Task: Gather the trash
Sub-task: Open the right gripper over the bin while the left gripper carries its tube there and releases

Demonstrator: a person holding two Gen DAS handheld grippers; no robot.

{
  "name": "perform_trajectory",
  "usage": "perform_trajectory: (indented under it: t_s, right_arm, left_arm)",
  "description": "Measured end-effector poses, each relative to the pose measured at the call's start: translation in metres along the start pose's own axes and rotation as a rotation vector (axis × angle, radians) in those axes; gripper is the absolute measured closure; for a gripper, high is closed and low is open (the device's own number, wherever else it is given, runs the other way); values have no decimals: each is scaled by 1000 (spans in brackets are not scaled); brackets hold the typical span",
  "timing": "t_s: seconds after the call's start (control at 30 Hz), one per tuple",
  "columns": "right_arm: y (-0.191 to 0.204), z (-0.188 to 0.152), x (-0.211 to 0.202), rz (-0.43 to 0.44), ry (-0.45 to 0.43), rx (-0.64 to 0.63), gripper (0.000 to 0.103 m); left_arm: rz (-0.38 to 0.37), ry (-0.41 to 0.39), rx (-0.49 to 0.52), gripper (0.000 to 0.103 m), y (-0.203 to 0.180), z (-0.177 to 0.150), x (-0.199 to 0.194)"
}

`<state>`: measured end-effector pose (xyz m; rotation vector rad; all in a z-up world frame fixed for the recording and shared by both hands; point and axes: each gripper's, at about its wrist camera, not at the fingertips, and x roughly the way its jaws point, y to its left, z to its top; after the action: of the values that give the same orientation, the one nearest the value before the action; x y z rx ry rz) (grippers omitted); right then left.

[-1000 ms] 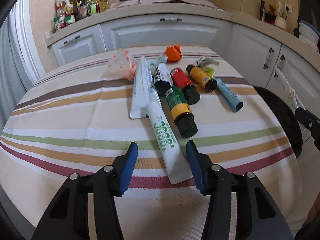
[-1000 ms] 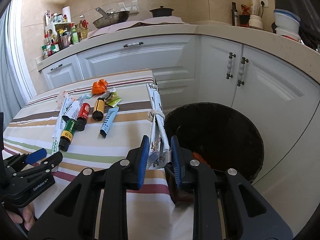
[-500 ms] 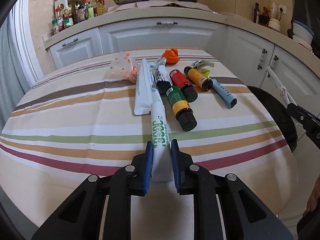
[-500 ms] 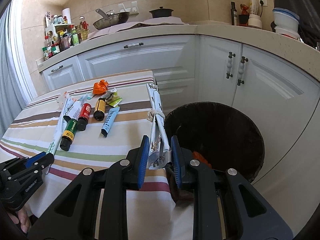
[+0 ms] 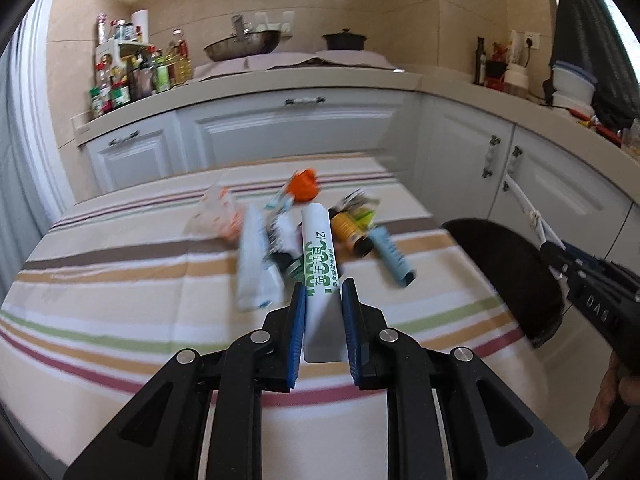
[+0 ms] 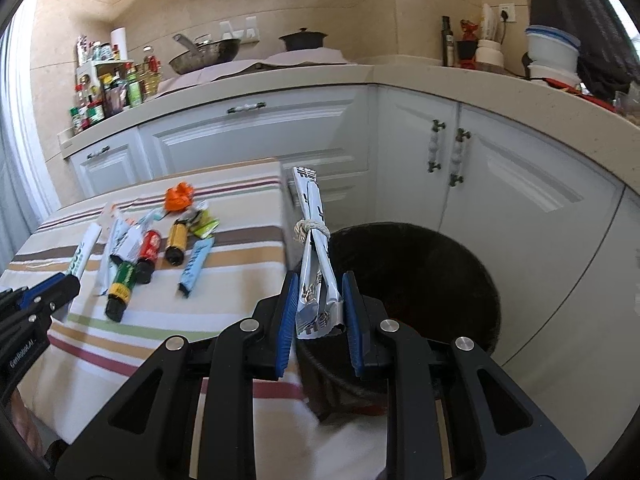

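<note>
The left hand-held gripper (image 5: 323,304) is clenched on the flat tail end of a white tube with green lettering (image 5: 319,256), its blue pads pressing both sides. The tube points away from the camera with its far end raised above the striped tabletop (image 5: 120,300), in front of the rest of the litter. From the right wrist view the same tube (image 6: 83,252) slants up from the left gripper at the near-left edge of the cloth.

The right hand-held gripper (image 6: 320,304) is closed on a bundle of silver-white wrappers tied with string (image 6: 314,248). The bundle stands nearly upright between the pads, just past the tabletop's right edge and over the near rim of the black trash bin (image 6: 440,264), which stands on the floor between the tabletop and the white cabinets (image 6: 500,184).

Lying on the cloth are a green bottle with a yellow band (image 6: 122,284), a red bottle (image 6: 149,248), a yellow-orange bottle (image 6: 177,238), a light-blue tube (image 6: 195,264), a flat white tube (image 6: 107,256), a green-yellow wrapper (image 6: 206,222) and a crumpled orange scrap (image 6: 180,196). They sit close together, several touching. The left view is blurred, so fine detail there is unclear
</note>
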<state>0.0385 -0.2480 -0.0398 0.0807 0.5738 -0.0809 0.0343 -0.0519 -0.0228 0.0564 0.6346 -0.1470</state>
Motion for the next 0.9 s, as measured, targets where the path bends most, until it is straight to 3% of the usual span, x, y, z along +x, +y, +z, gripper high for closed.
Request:
perform_trajectory:
  t_s: [0.5, 0.9]
  right_arm:
    - [-64, 18, 11, -144, -28, 72, 81]
    - [-96, 15, 31, -176, -7, 117, 81]
  left_arm:
    - [-138, -62, 106, 84, -81, 45, 34]
    - [-180, -16, 179, 83, -128, 52, 71]
